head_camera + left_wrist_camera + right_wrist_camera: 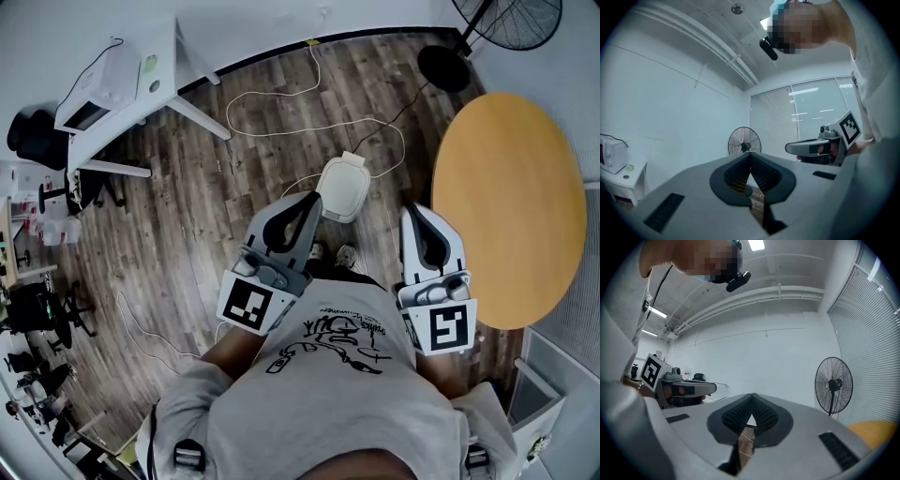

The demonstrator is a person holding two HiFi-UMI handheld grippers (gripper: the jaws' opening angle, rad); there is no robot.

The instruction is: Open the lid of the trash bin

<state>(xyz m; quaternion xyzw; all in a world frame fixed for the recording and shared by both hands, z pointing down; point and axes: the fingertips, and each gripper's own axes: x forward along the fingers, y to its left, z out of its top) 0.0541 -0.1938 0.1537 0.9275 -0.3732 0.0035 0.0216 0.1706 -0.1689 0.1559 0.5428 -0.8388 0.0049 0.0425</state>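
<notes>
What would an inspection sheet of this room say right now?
Surface: wood-plank floor, no worktop in use.
Job's things: white trash bin stands on the floor ahead of the person; its lid looks closed.
Clutter: dark gear along the left edge, too small to identify.
Grippers: left gripper and right gripper are both shut and empty, held level, not touching the bin.
Cables: white cable loops across the floor behind the bin; a thin one trails at the left.
Surroundings: round orange table at the right, pedestal fan, white desk with a white appliance.
</notes>
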